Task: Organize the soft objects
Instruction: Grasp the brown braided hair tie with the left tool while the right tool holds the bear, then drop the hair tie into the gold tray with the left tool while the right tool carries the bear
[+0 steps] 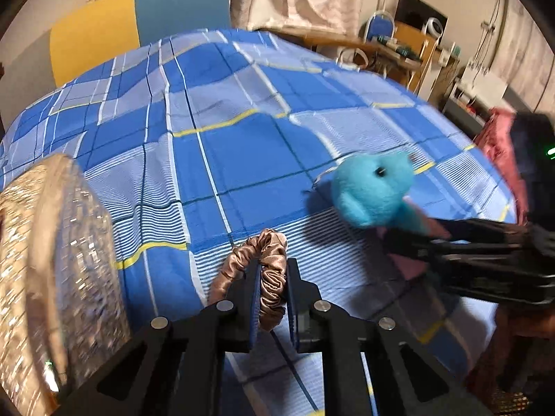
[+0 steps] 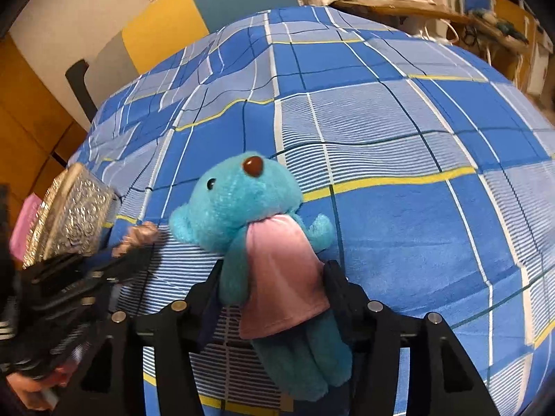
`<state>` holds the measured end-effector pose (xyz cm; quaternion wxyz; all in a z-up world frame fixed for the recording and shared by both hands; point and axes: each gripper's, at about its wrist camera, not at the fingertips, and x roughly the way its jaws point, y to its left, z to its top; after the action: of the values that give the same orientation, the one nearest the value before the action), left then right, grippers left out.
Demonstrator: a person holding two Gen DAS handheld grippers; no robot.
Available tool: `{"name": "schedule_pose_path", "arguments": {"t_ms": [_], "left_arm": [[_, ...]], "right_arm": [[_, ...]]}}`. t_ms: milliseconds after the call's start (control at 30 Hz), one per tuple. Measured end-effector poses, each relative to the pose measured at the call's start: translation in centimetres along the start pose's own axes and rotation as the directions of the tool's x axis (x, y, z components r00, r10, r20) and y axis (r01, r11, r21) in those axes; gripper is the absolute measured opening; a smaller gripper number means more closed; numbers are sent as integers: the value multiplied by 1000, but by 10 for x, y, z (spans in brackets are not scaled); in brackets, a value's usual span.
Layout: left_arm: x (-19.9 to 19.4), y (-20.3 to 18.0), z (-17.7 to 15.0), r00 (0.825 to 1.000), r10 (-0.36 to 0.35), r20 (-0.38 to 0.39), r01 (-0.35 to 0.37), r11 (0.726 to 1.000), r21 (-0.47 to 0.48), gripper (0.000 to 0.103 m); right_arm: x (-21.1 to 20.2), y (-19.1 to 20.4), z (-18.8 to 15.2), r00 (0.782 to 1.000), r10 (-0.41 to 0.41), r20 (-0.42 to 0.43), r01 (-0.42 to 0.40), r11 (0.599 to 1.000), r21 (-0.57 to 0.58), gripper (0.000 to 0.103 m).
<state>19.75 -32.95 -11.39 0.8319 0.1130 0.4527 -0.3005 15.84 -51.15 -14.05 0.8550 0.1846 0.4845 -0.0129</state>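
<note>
A brown satin scrunchie (image 1: pixel 251 254) lies on the blue checked bedspread (image 1: pixel 242 145), and my left gripper (image 1: pixel 274 268) is shut on its right side. The scrunchie (image 2: pixel 138 234) and left gripper (image 2: pixel 104 270) also show blurred at the left of the right wrist view. A turquoise teddy bear (image 2: pixel 242 201) in a pink shirt lies on its back on the bedspread (image 2: pixel 399 208), its body between the fingers of my right gripper (image 2: pixel 274 274). The pads sit at its sides without squeezing it. From the left wrist view, the bear's head (image 1: pixel 374 190) shows ahead of the right gripper (image 1: pixel 409 242).
A glittery gold box (image 1: pixel 52 260) stands close on the left, also visible as the gold box (image 2: pixel 69 215) beside something pink (image 2: pixel 24 222). A yellow and teal headboard (image 1: pixel 138 17) is at the far end. A cluttered desk (image 1: pixel 399 52) and pink cloth (image 1: pixel 499 138) are to the right.
</note>
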Motion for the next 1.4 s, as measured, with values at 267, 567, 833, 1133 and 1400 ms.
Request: {"name": "schedule_pose_path", "arguments": {"t_ms": [267, 567, 833, 1133, 1400], "left_arm": [[-54, 3, -12, 992, -76, 101, 79, 996, -31, 12], [-129, 19, -45, 971, -83, 223, 102, 992, -73, 12], [-182, 78, -78, 960, 23, 280, 35, 979, -200, 12], [-220, 167, -107, 929, 219, 298, -111, 934, -340, 12], [-236, 273, -139, 886, 405, 227, -254, 832, -493, 12]], "right_arm": [[-1, 5, -2, 998, -65, 13, 66, 995, -80, 37], [-15, 8, -2, 997, -48, 60, 51, 997, -53, 35], [-22, 16, -9, 996, -29, 80, 33, 998, -50, 35], [-28, 19, -9, 992, -33, 118, 39, 998, -51, 35], [-52, 28, -18, 983, -26, 181, 31, 999, -26, 35]]}}
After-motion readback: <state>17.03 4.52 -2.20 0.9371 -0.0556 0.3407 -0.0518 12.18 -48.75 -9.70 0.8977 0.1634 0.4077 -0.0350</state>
